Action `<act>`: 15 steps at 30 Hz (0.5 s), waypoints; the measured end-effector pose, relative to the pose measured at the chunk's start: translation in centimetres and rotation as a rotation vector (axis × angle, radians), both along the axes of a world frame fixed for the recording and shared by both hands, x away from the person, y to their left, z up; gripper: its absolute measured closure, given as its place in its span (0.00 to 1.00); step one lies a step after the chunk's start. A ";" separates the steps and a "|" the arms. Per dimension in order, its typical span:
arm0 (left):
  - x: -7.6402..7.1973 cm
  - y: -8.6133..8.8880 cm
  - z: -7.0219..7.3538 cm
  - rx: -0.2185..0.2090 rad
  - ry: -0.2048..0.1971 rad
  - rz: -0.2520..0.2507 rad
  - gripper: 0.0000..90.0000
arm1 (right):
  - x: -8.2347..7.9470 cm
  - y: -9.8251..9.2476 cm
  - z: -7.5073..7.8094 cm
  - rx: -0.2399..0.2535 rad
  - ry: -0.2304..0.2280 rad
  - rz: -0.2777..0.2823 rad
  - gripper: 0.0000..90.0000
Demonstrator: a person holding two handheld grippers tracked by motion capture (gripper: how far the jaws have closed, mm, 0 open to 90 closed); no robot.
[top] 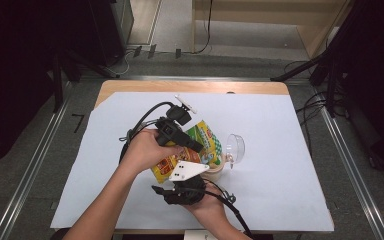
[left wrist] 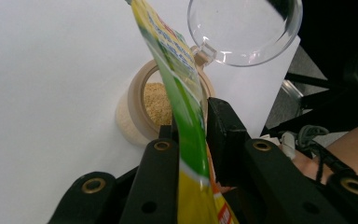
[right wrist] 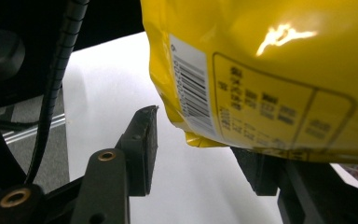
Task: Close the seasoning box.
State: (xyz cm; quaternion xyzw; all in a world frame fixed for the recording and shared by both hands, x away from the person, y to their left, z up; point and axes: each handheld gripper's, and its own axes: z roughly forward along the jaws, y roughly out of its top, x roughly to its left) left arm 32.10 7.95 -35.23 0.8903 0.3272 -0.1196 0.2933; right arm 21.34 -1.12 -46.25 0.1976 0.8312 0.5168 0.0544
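Above the jar [left wrist: 142, 109] of crumbs, the left gripper [left wrist: 191, 135] pinches the tilted yellow-green pouch [left wrist: 182, 88]; the right gripper [right wrist: 196, 149] stands spread beneath the pouch.

I can make out a barcode [right wrist: 193, 86] and a printed table [right wrist: 279, 114] on the yellow pouch [right wrist: 270, 60] at upper right of the right gripper view, but its characters are too blurred for me to read. The lettering on the pouch's green edge in the left gripper view is smeared too.
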 end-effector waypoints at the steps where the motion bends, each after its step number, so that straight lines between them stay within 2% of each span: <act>1: 0.0 0.1 0.0 -0.009 -0.005 -0.011 0.93 | 0.0 0.0 0.0 -0.003 -0.001 0.001 0.58; 8: -0.2 1.1 0.2 -0.007 -0.010 -0.026 0.99 | -0.3 0.3 -0.2 -0.009 0.006 0.012 0.55; 11: -0.3 1.5 0.2 -0.007 0.001 -0.038 0.99 | -0.5 0.5 -0.3 -0.018 0.005 0.016 0.54; 15: -0.4 1.9 0.4 -0.015 -0.004 -0.051 1.00 | -0.7 0.7 -0.3 -0.015 -0.001 0.022 0.53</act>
